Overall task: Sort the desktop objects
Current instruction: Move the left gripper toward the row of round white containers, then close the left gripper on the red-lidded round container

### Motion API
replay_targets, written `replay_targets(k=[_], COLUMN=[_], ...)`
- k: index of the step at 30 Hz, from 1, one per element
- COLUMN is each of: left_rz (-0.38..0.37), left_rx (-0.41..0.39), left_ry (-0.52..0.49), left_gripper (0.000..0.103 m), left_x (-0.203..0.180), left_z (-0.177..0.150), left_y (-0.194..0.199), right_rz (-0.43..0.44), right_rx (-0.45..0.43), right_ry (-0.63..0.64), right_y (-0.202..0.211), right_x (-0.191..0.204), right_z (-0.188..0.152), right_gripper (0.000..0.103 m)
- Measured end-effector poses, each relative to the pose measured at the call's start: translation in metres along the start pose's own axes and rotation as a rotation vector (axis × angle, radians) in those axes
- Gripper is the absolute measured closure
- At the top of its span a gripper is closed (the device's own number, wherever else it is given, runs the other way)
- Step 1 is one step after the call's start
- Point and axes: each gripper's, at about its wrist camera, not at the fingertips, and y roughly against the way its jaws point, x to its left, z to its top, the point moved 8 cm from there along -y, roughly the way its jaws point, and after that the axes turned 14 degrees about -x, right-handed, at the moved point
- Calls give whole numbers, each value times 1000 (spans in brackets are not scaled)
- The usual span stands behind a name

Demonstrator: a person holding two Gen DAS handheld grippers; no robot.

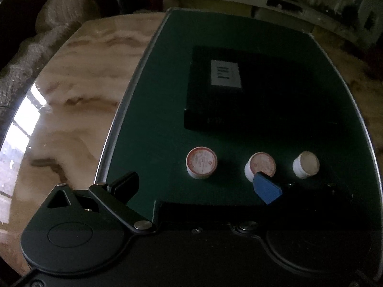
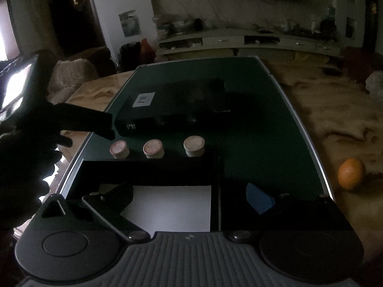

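Note:
Three small round white tubs stand in a row on the green mat (image 1: 155,119): a left one (image 1: 201,162), a middle one (image 1: 261,165) and a right one (image 1: 306,164). Behind them lies a black box with a white label (image 1: 226,74). My left gripper (image 1: 196,187) is open and empty just in front of the tubs. In the right wrist view the tubs (image 2: 119,149) (image 2: 153,148) (image 2: 194,146) stand beyond a black tray with a white floor (image 2: 172,208). My right gripper (image 2: 189,196) is open and empty above that tray.
The mat lies on a glossy marble table (image 1: 71,95). An orange (image 2: 351,173) sits on the table right of the mat. The left gripper's dark body (image 2: 79,119) reaches in from the left. A sofa and shelving stand behind.

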Motion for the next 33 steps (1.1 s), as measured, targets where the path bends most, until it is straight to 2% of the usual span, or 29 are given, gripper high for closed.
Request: replay_targets(k=[10, 15, 20, 33], left_rz=[41, 43, 43, 59], left_rx=[29, 45, 67, 101], left_ry=[-40, -42, -40, -30], left_gripper=[0, 7, 9, 26], left_x=[-10, -12, -11, -7], left_z=[1, -2, -7, -13], left_y=[-32, -43, -54, -74], right_rz=[0, 1, 9, 7], right_rx=[23, 32, 34, 39], right_ry=[-5, -9, -9, -13], right_y=[-8, -11, -12, -17], right_x=[-2, -2, 0, -2], right_z=[-8, -11, -12, -13], right_gripper=[0, 0, 0, 0])
